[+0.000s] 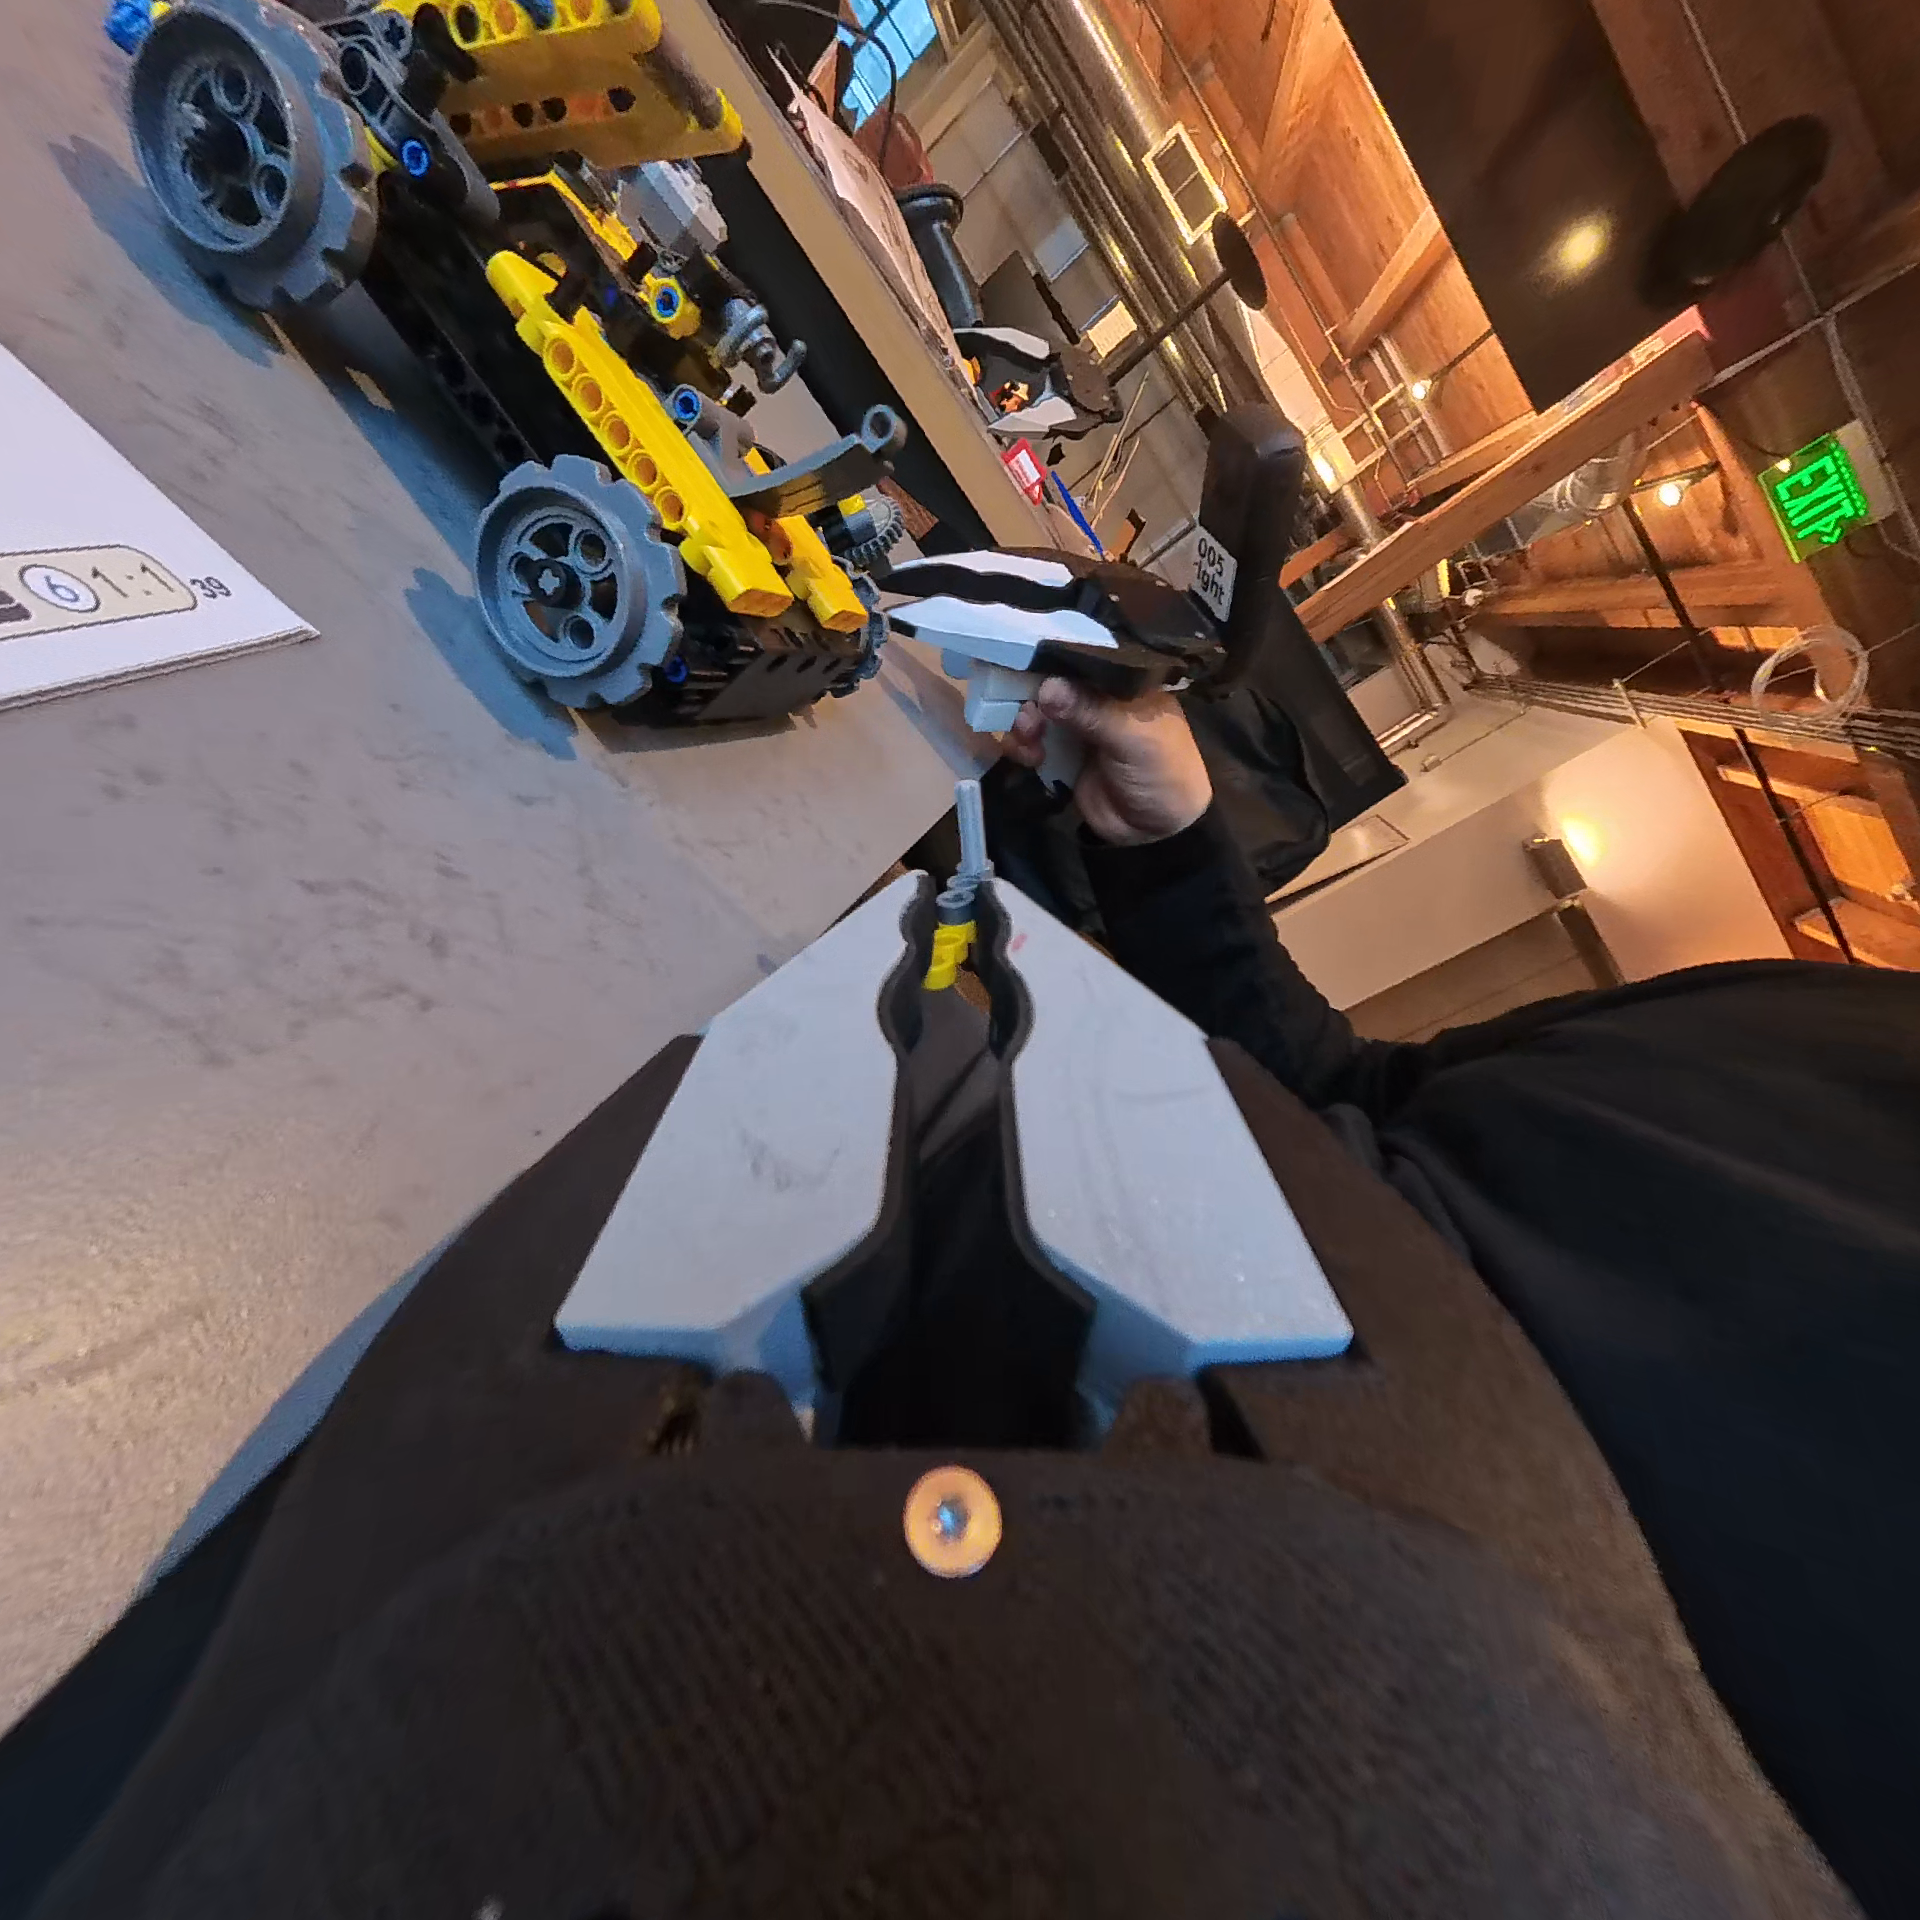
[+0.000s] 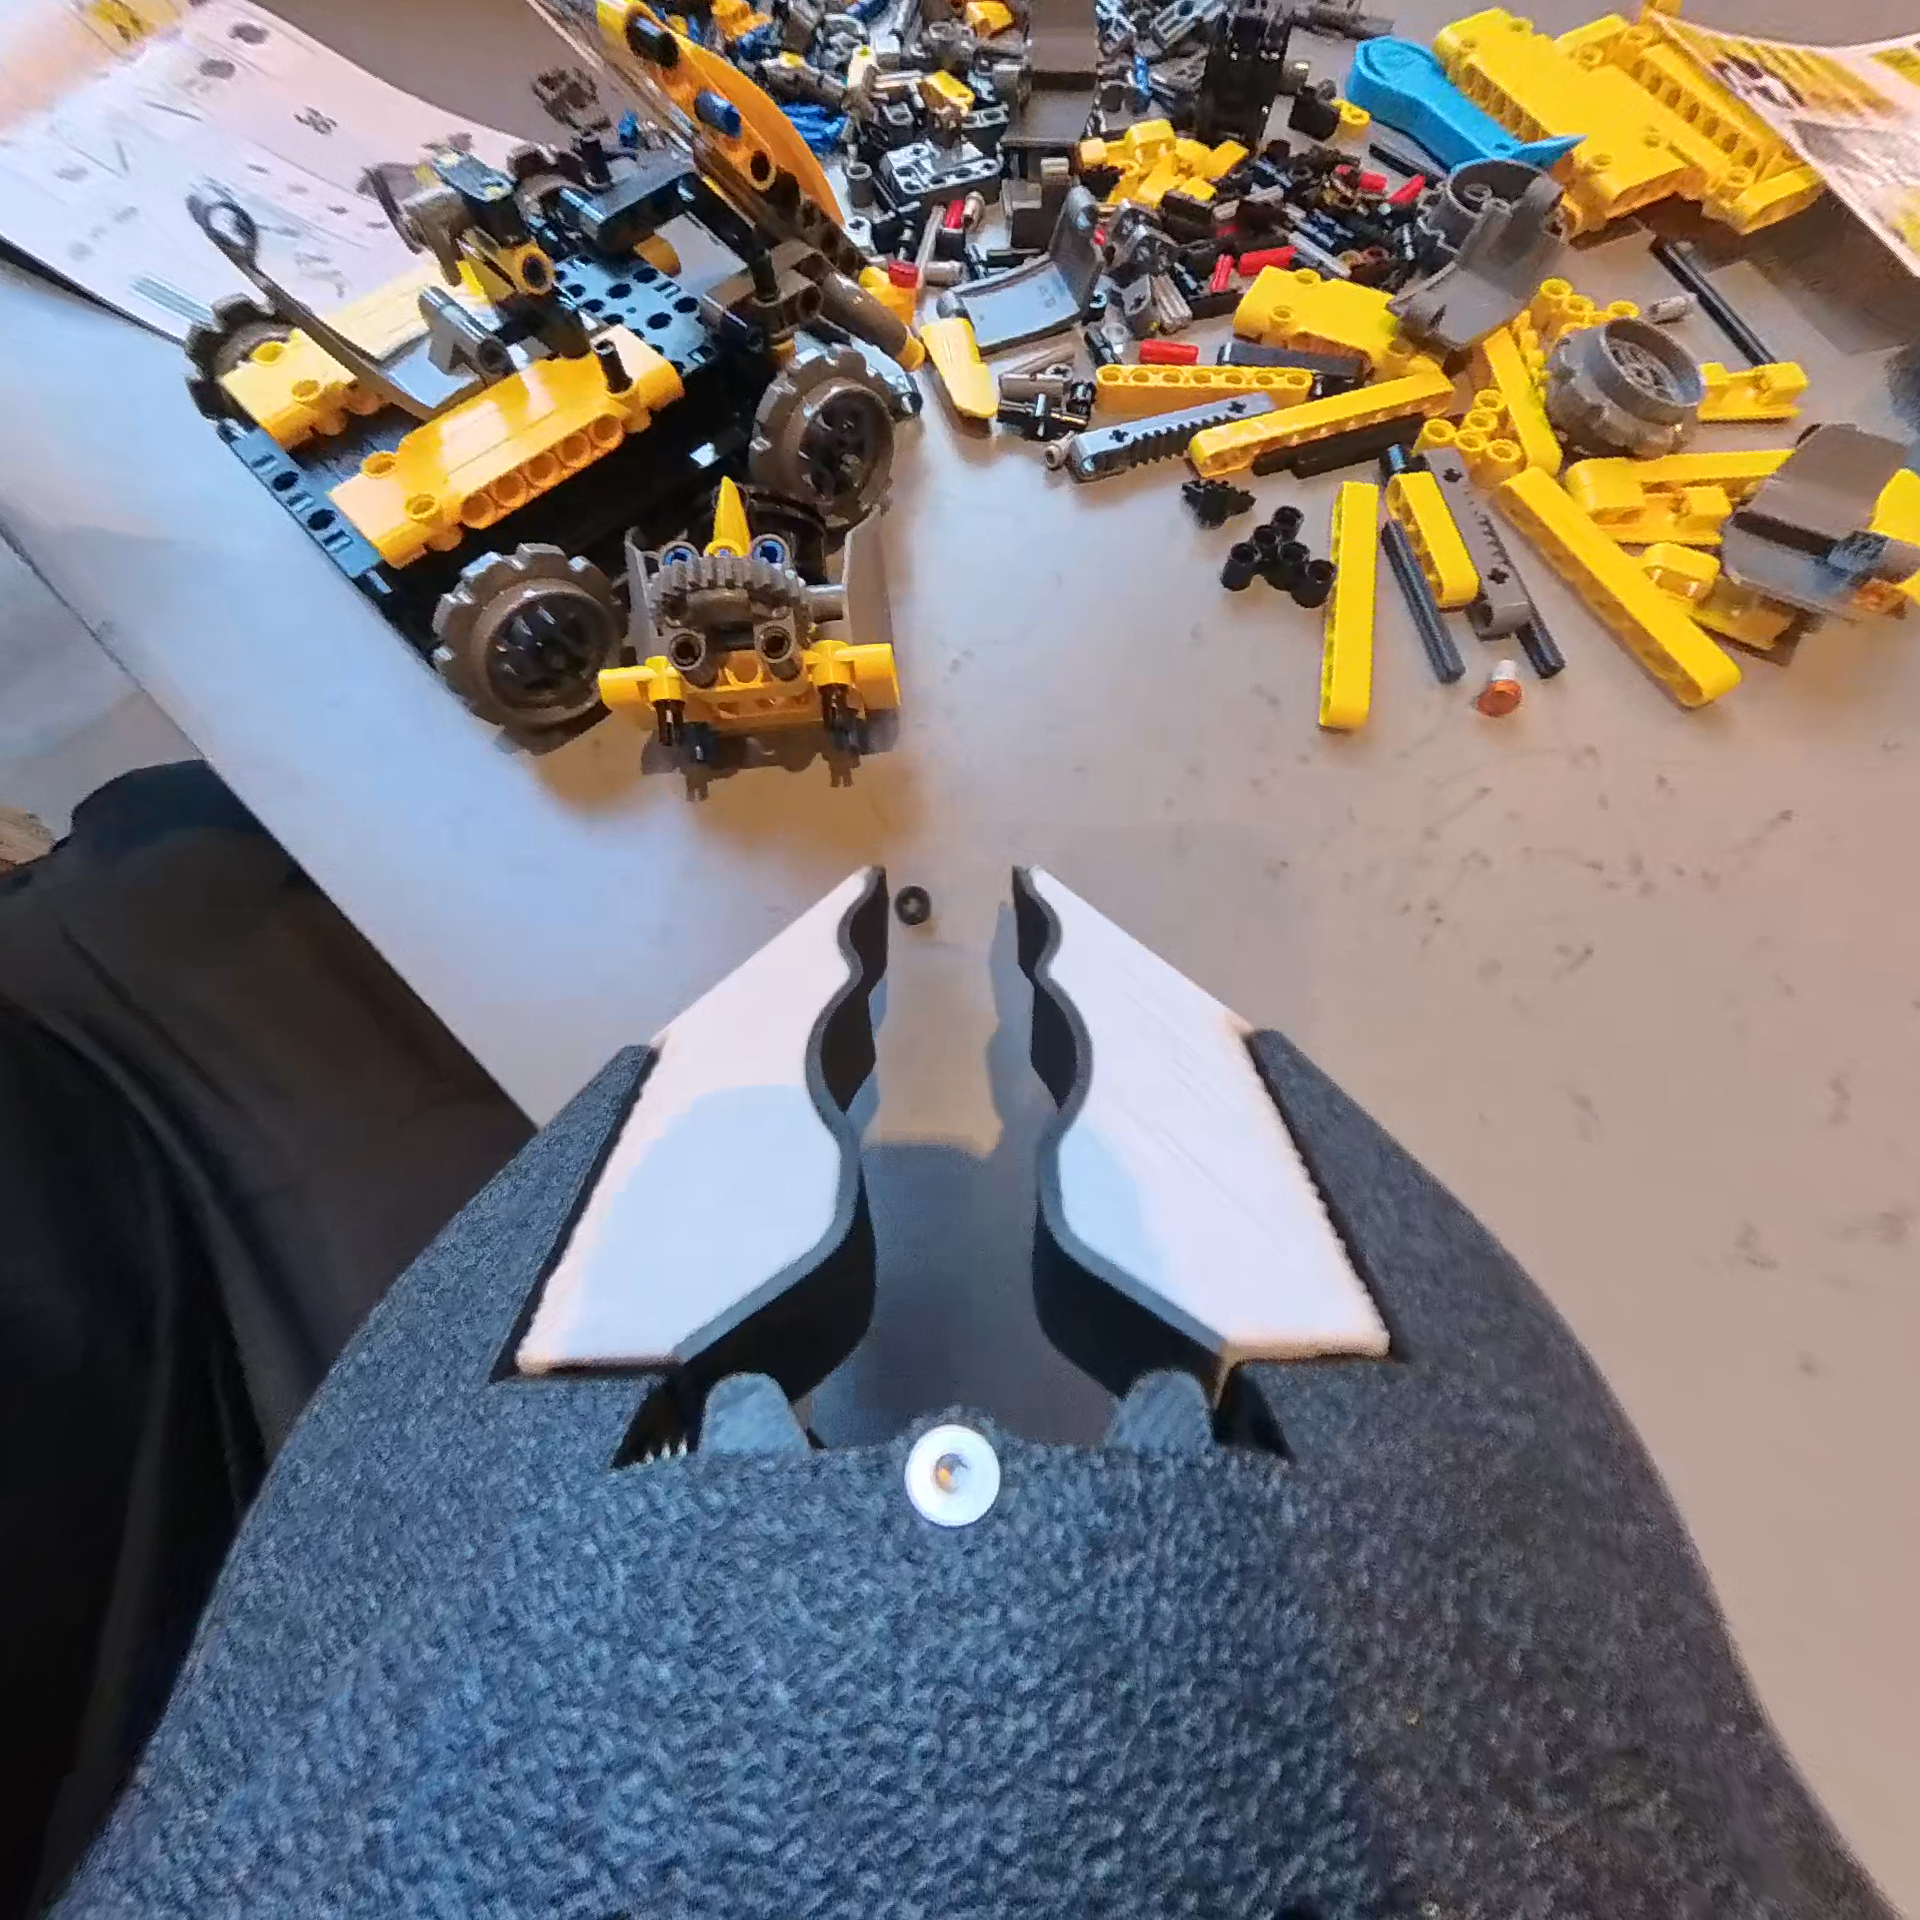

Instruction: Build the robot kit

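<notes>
left gripper (image 1: 951, 914): clamped on a small yellow connector (image 1: 948, 948) with a grey axle (image 1: 970, 831) sticking out past the fingertips; held off the near edge of the grey table (image 1: 312, 935), clear of it.
right gripper (image 2: 948, 899): jaws parted, nothing between them; tips low over the table, straddling a small black bush (image 2: 912, 904) that lies closer to the left fingertip.
vehicle model (image 2: 540, 468): yellow and black, grey wheels, just ahead of the right gripper; loose parts pile (image 2: 1455, 364) further right.
grip advice: judging by the offset, centre the bush between the tips first, close slowly, it is tiny and could skid.
left pose: rolled hard sideways, fingers pointing along the table edge.
right pose: pitched down at the tabletop, a hand (image 1: 1122, 758) on its handle, dark sleeve behind.
booklet (image 1: 94, 582): open, left of the model.
</notes>
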A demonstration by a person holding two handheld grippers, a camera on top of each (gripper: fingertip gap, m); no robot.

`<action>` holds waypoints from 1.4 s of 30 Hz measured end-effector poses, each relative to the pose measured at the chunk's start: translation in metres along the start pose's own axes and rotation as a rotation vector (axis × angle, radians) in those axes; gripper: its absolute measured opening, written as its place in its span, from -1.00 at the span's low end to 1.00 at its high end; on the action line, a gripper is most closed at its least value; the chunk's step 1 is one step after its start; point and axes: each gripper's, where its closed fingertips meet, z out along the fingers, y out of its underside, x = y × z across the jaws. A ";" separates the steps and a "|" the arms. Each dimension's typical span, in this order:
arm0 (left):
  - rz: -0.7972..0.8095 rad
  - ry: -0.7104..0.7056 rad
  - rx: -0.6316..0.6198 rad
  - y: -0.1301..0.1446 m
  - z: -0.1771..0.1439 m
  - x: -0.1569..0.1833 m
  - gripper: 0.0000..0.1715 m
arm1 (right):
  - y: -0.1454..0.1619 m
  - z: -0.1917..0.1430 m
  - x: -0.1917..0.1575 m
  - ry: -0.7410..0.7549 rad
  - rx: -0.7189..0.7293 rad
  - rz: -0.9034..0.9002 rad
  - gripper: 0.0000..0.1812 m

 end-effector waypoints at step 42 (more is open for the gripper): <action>0.032 -0.009 -0.034 0.005 0.001 0.000 -0.95 | 0.011 0.009 -0.009 -0.124 -0.102 -0.059 -0.84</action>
